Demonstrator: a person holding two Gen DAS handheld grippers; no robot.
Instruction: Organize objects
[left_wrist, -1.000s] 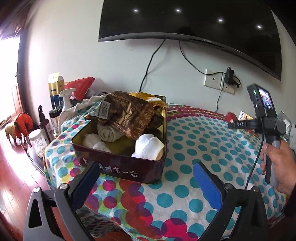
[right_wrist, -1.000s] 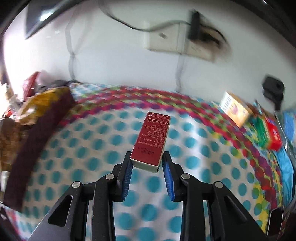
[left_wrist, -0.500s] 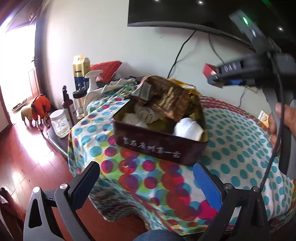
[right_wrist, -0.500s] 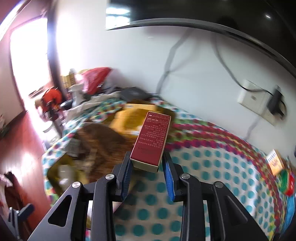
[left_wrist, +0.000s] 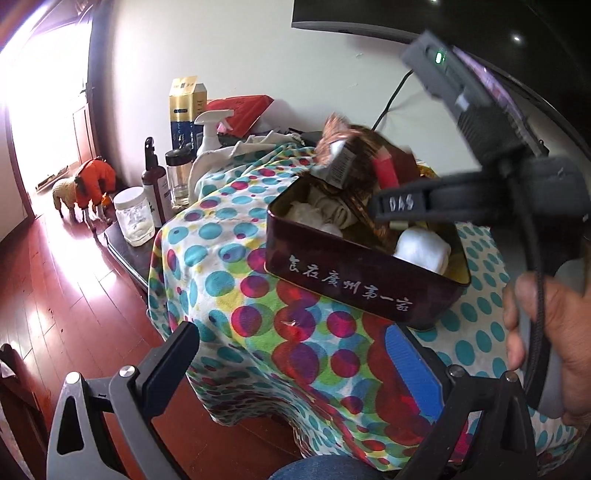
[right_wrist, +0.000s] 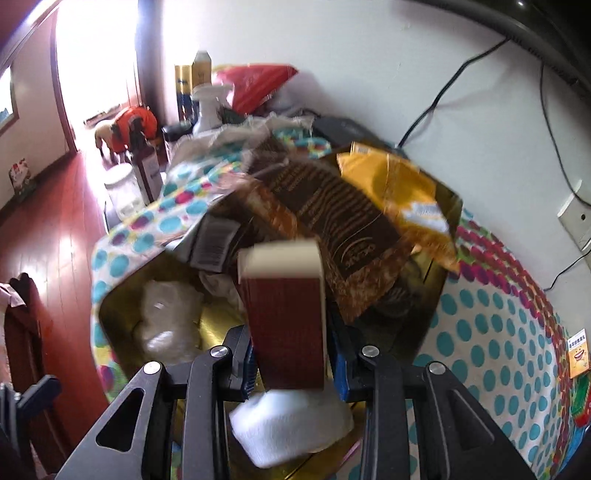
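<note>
My right gripper (right_wrist: 291, 354) is shut on a dark red carton (right_wrist: 286, 321) and holds it over the open tin (right_wrist: 110, 291). The tin has a gold inside and holds white rolled cloths (right_wrist: 291, 424), a brown packet (right_wrist: 343, 221) and a yellow packet (right_wrist: 399, 195). In the left wrist view the maroon tin (left_wrist: 351, 284) with white characters sits on the dotted tablecloth (left_wrist: 229, 258). The right gripper (left_wrist: 391, 203) hovers above it with the red carton (left_wrist: 386, 171), and a hand (left_wrist: 546, 332) holds its handle. My left gripper (left_wrist: 291, 362) is open and empty, low before the table's edge.
Left of the tin stand a dark bottle (left_wrist: 153, 184), a spray bottle (left_wrist: 208, 133), a clear jar (left_wrist: 133, 216) and a gold-blue carton (left_wrist: 186, 107). A dog in an orange coat (left_wrist: 86, 184) is on the wooden floor. A small yellow box (right_wrist: 578, 354) lies at the right.
The right gripper has carried the red carton leftward from over the bare tablecloth to above the tin, rolling as it went. The left gripper has swung left, so the tin now sits at right.
</note>
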